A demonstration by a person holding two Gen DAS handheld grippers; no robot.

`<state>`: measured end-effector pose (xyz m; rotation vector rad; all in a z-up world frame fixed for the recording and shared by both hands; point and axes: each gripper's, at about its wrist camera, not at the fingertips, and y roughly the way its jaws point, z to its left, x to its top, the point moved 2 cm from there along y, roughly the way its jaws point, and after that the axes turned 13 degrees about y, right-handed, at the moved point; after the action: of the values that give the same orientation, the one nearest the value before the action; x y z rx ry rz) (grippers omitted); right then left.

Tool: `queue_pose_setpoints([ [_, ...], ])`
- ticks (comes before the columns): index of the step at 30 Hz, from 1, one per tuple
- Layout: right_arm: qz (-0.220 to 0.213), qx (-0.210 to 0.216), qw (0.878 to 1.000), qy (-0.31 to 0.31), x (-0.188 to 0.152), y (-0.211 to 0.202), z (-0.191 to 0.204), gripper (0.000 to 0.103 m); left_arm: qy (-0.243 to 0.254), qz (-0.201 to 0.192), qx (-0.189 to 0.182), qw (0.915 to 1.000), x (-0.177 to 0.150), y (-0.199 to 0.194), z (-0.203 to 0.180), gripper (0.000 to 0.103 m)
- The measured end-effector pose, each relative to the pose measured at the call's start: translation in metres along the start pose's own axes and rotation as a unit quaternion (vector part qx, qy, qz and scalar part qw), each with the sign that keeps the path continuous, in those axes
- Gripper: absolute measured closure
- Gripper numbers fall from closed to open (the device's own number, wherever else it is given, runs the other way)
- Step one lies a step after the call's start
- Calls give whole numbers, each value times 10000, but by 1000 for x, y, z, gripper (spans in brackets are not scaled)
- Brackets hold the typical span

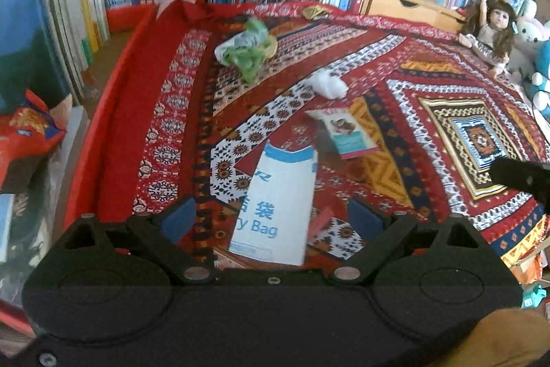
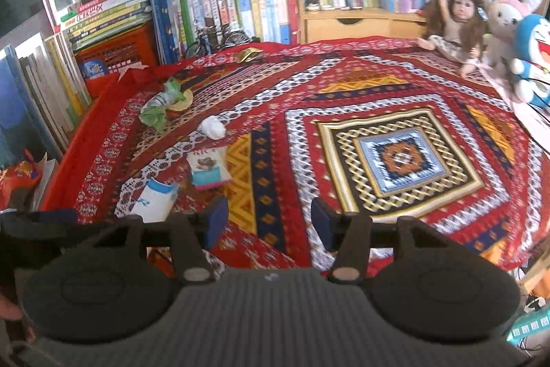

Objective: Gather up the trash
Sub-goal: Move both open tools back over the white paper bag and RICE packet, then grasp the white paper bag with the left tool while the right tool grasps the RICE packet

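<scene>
the patterned red cloth (image 2: 395,85) covers the whole table, with books and a doll (image 2: 453,23) behind it, and the trash lies strewn along its left part. nearest is the white paper bag (image 1: 275,205) with blue print, lying flat between the spread fingers of the left gripper (image 1: 275,222), its long axis running away from the camera; nothing is pinched. beyond it come the small printed packet (image 1: 347,133), then the white crumpled tissue (image 1: 326,85), then the green crumpled wrapper (image 1: 247,50). the right gripper (image 2: 268,222) hangs over bare cloth, fingers apart and empty, all the trash off to its left, so the left hand looks nearer. only the right view shows the cloth's centre diamond whole.
</scene>
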<state>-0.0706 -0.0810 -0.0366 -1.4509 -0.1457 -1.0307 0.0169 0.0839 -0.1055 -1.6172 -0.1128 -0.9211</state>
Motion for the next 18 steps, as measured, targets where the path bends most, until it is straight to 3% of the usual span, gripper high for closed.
queue_pose_setpoints([
  [6,19,-37,10000,-5,11,32,21,27,87,43,-263,9996,0,26,5,8],
  [18,382,-129,9991,-132,19,92,40,25,153,354,-554,9977,7,74,2,8],
])
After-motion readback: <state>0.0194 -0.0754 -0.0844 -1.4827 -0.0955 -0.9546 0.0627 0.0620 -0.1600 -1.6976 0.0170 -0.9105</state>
